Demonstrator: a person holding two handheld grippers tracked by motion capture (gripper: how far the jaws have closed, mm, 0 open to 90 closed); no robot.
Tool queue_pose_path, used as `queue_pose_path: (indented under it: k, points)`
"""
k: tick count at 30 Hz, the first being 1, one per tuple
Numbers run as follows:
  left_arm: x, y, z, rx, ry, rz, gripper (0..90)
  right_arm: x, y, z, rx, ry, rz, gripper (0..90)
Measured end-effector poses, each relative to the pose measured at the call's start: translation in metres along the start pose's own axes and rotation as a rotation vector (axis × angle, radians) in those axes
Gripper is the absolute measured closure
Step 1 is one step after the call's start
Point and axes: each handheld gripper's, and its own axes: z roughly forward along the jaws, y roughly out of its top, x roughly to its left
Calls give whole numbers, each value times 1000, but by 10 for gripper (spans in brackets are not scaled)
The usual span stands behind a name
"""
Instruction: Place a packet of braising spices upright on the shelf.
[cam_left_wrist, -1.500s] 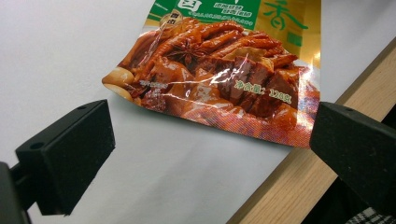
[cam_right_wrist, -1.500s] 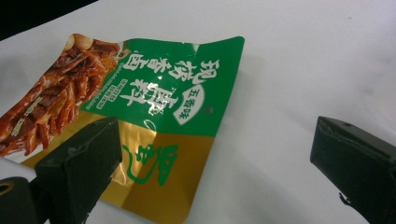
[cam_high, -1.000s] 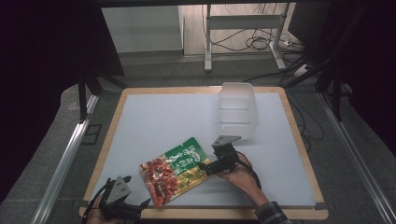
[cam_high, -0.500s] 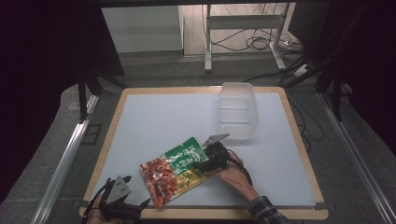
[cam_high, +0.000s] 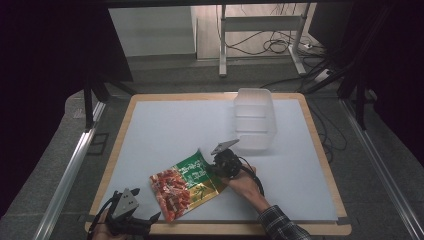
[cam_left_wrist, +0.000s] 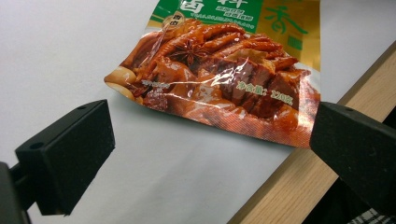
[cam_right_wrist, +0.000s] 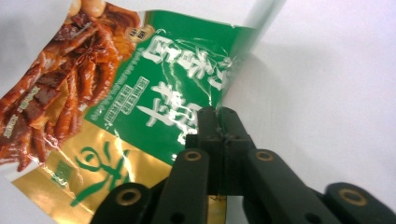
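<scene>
Black jaws of the left gripper (cam_high: 150, 218) stand wide apart at the table's (cam_high: 165, 125) near edge, holding nothing. Just beyond lies the snack packet (cam_high: 187, 182) (red, green and gold), its green end pinched in the closed right gripper (cam_high: 216, 165). Farther back sits a clear tub (cam_high: 255, 119).

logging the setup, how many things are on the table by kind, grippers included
snack packet: 1
clear plastic container: 1
hand-held gripper: 2, the left hand-held gripper open at the near edge, the right hand-held gripper shut on the packet's edge
total: 4
</scene>
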Motion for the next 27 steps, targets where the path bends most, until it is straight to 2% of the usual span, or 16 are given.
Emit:
queue_pose_path:
  k: [3,9,11,19,27]
  points:
    - [0,0,0,-3,0,-3,0,3,6,-5,6,-4,-7,888]
    - [0,0,0,-3,3,-5,0,7,18,-19,-21,26,-1,888]
    - [0,0,0,-4,3,-5,0,8,25,-27,-44,54,13,888]
    - [1,0,-1,-3,6,-5,0,13,46,-45,-87,116,30,889]
    - [1,0,-1,-5,6,-4,0,21,71,-70,-127,150,2,889]
